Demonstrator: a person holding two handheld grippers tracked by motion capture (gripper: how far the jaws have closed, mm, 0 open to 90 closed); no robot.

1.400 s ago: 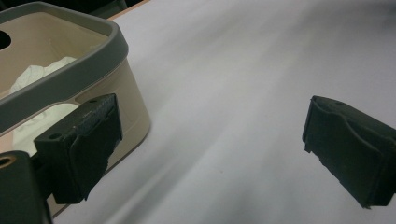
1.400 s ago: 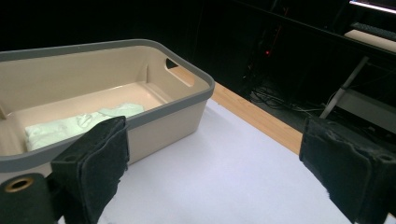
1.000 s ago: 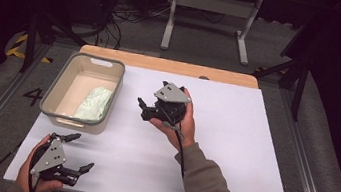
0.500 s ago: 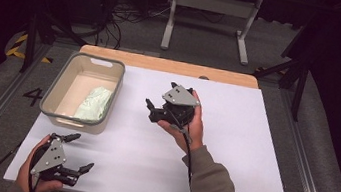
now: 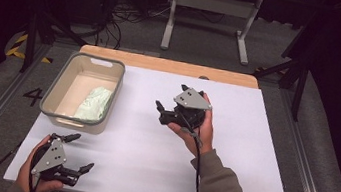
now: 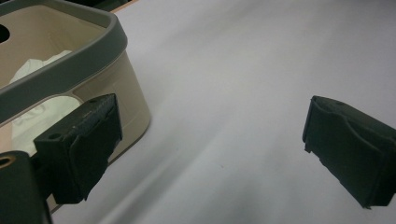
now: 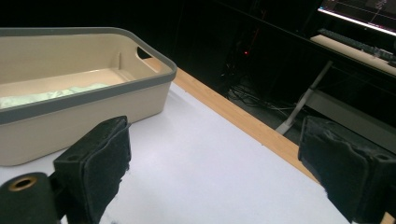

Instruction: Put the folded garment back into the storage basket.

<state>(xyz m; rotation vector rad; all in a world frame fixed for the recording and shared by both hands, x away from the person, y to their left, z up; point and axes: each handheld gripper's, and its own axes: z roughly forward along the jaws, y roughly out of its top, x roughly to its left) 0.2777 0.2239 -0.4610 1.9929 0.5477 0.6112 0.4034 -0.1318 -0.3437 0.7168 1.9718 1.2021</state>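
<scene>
The table (image 5: pixel 271 155) has a white top, with a strip of bare wood showing along its far edge. One beige bin (image 5: pixel 83 91) with a grey rim stands directly on the white surface at the left side, toward the far edge. A pale green cloth (image 5: pixel 94 104) lies inside the bin, against its near right part. The table itself stands on grey carpeted floor (image 5: pixel 330 164).
</scene>
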